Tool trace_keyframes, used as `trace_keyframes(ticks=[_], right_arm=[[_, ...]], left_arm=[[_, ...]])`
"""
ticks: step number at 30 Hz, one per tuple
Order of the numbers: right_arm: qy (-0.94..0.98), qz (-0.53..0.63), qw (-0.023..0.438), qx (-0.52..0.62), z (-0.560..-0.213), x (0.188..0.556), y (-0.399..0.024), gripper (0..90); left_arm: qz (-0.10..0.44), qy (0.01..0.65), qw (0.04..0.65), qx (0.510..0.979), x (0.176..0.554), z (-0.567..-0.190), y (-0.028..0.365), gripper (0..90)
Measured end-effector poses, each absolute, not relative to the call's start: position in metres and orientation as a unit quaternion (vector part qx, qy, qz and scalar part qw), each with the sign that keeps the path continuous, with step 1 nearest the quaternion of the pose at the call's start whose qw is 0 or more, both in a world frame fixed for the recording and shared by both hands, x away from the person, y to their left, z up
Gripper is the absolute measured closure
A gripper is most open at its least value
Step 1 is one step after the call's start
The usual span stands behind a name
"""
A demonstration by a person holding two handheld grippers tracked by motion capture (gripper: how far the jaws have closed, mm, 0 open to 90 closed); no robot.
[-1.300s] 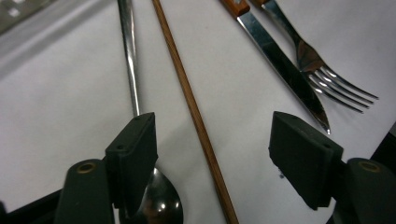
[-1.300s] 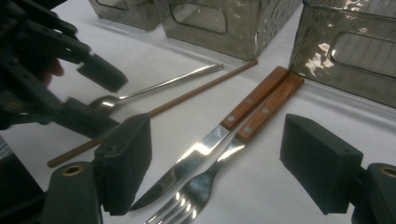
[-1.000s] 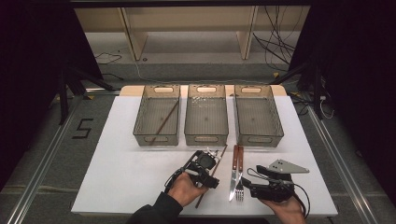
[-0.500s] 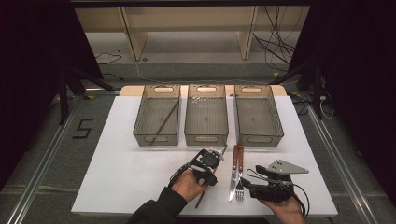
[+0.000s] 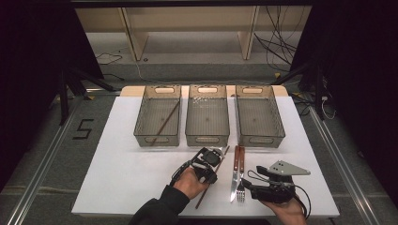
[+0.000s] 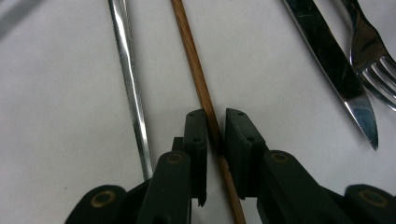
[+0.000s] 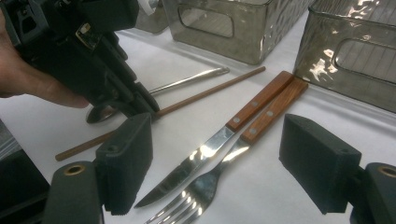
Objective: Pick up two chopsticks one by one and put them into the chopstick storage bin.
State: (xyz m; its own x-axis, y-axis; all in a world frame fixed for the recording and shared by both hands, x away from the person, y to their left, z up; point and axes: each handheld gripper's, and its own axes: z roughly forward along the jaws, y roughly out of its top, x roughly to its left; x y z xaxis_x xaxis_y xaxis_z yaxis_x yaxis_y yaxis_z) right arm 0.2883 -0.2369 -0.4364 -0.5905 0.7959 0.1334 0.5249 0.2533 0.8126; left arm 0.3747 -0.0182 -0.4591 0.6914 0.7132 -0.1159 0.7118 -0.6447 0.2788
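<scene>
A wooden chopstick (image 6: 194, 65) lies on the white table with a metal spoon (image 6: 130, 79) beside it. My left gripper (image 6: 215, 116) points down at the table (image 5: 117, 173). Its jaws have just been closing and now hug the chopstick, one pad against each side. In the high view the left gripper (image 5: 210, 166) covers the chopstick's (image 5: 202, 199) middle. A wood-handled knife (image 7: 210, 144) and fork (image 7: 219, 168) lie side by side in front of my right gripper (image 7: 217, 135), which rests open near the front edge, its pads wide apart with nothing gripped.
Three grey mesh bins stand in a row at the back: the left bin (image 5: 141, 133) holds another chopstick (image 5: 165, 121), next to the middle bin (image 5: 207, 139) and the right bin (image 5: 281, 133). White tabletop stretches to the left of my hands.
The left gripper's jaws have drawn together around the chopstick, and that hand has edged slightly toward the bins. The right gripper has stayed still.
</scene>
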Motion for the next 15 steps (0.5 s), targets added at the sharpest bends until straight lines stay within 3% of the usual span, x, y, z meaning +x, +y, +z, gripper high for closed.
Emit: trace_keyframes(ticks=[15], right_arm=[[0.777, 0.441, 0.157, 0.421, -0.4369, 0.2885, -0.2372, 26.6]], left_arm=[[-0.009, 0.408, 0.158, 0.899, 0.3786, -0.4593, -0.0138, 84.7]])
